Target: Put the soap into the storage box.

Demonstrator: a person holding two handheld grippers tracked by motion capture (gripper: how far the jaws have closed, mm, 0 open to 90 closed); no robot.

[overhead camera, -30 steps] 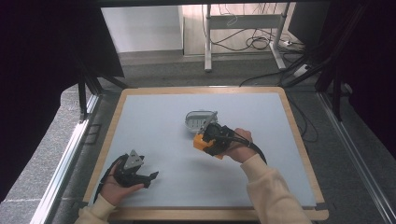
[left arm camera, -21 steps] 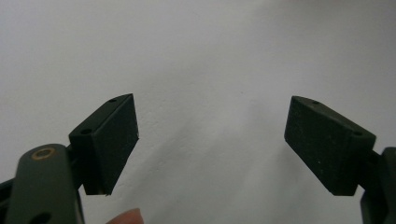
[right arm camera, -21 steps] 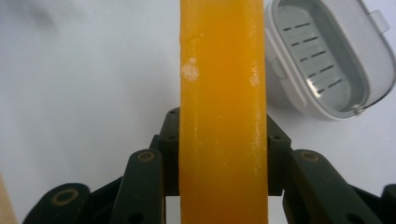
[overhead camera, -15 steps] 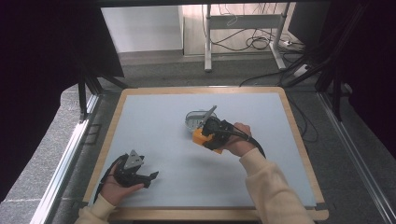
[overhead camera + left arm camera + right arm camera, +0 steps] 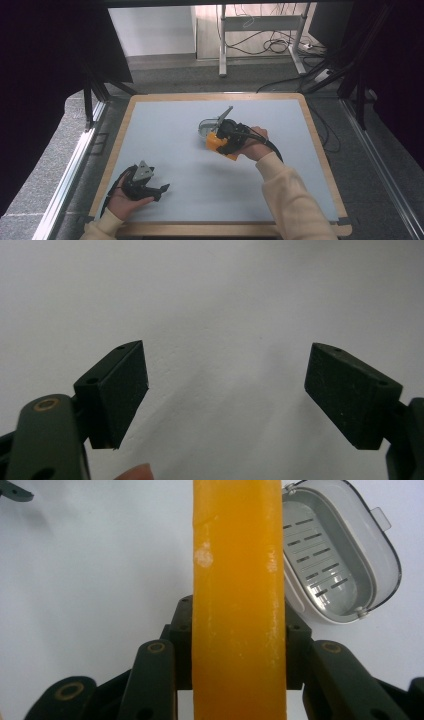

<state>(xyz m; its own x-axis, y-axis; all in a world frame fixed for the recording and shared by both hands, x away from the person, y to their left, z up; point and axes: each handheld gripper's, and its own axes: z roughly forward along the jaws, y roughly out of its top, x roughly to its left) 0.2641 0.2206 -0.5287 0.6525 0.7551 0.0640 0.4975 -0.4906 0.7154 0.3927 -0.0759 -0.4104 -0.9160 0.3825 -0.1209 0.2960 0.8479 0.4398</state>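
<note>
Right tongs (image 5: 220,141) mid-table, clamped on an orange bar (image 5: 239,600) beside the open grey case (image 5: 336,555). Left tongs (image 5: 161,189) rest near-left on the table (image 5: 165,130), jaws wide, empty.

Orange soap bar (image 5: 239,600) held upright beside open grey slotted soap case (image 5: 336,555).

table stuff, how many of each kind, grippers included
orange soap bar: 1
grey soap box, lid open: 1
grippers: 2, the left gripper and the right gripper
total: 4
</note>
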